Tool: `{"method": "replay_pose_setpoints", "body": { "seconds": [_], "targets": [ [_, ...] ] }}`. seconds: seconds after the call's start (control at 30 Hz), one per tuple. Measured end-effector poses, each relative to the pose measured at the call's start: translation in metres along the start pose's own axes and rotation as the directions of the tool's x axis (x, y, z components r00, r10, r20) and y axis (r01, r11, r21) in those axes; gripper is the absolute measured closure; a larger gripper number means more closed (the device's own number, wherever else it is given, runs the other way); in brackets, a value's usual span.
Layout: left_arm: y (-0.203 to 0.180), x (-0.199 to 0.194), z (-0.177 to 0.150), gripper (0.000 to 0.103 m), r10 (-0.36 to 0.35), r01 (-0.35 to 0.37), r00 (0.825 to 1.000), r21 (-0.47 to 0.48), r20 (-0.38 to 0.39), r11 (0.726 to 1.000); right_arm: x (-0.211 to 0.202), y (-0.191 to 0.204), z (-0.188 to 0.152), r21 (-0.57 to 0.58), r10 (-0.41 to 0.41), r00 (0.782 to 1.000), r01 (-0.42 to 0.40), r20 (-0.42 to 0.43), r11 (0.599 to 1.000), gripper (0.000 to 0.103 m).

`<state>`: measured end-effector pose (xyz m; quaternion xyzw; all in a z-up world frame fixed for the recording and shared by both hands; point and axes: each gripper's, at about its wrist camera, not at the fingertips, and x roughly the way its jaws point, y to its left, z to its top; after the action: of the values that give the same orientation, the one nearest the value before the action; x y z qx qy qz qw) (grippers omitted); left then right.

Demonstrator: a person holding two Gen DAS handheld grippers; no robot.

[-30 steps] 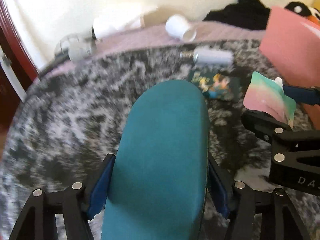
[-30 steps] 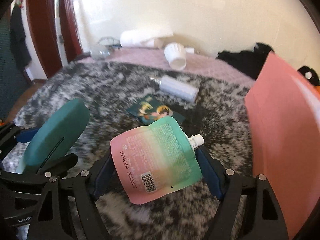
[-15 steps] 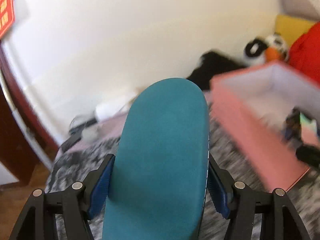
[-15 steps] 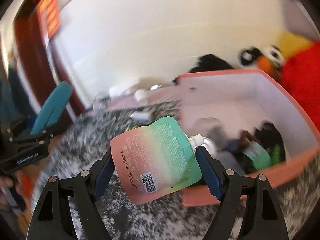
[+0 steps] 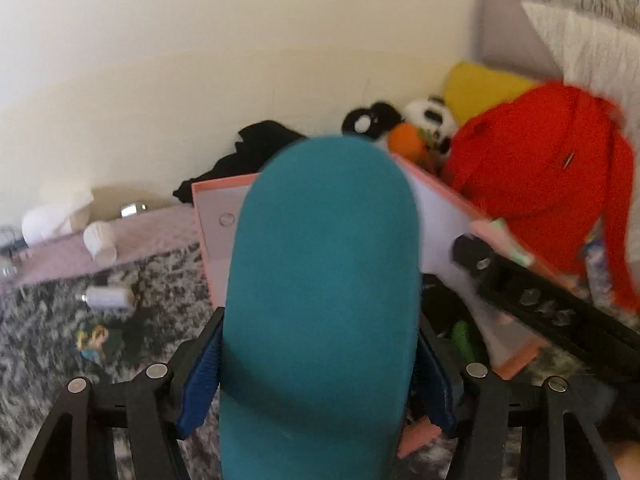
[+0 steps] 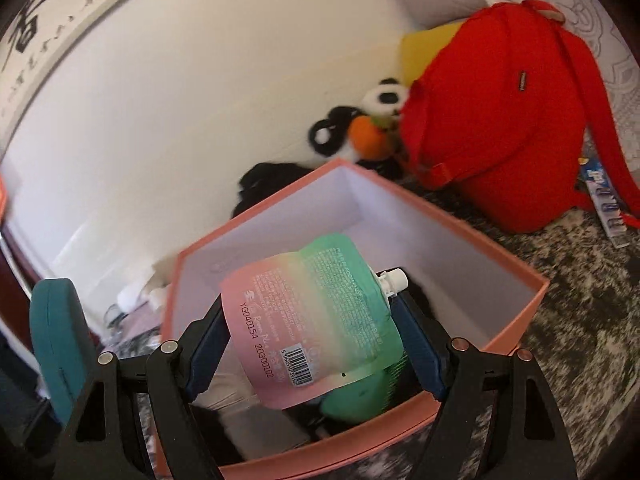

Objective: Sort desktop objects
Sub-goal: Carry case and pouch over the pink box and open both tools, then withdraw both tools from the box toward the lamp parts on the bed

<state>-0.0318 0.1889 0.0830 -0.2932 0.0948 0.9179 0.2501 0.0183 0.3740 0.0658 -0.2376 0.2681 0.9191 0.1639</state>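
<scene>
My right gripper (image 6: 316,344) grasps a pink-to-green spouted pouch (image 6: 312,320) by its side edges, above the open pink box (image 6: 532,304), whose white walls leave free room at the far corner. My left gripper (image 5: 318,376) clamps a smooth teal oval case (image 5: 320,300) at the box's near left rim. A red backpack (image 6: 496,120) crowds the box's far right side.

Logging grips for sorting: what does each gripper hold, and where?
Left gripper: teal case, clamped across its long sides. Right gripper: spouted pouch, gripped by its side edges.
</scene>
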Motion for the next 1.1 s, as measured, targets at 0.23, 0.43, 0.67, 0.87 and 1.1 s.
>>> {"method": "replay_pose_setpoints", "body": {
  "seconds": [0.23,0.43,0.67,0.87,1.1],
  "targets": [
    [-0.007,0.017,-0.003,0.033,0.009,-0.009,1.000,0.010,-0.023,1.000,0.011,0.003,-0.010,0.058,0.026,0.999,-0.024,-0.033,0.998,0.020],
    [-0.016,0.013,-0.005,0.033,-0.005,0.005,1.000,0.009,-0.009,1.000,0.006,0.026,-0.019,0.002,0.038,0.999,-0.038,-0.019,0.999,0.020],
    [-0.024,0.015,-0.008,0.032,-0.002,0.001,0.999,0.027,0.042,1.000,0.004,0.014,-0.019,0.051,-0.001,1.000,0.001,-0.003,0.999,0.019],
    [-0.027,0.021,-0.010,0.005,0.044,-0.048,0.997,0.062,0.056,0.997,0.013,0.009,-0.022,0.060,-0.030,0.999,0.032,-0.038,0.998,0.005],
    [-0.024,0.016,-0.007,0.005,0.025,-0.028,0.998,0.052,0.057,0.998,0.009,0.008,-0.020,0.069,-0.026,1.000,0.027,-0.017,0.997,0.001]
  ]
}}
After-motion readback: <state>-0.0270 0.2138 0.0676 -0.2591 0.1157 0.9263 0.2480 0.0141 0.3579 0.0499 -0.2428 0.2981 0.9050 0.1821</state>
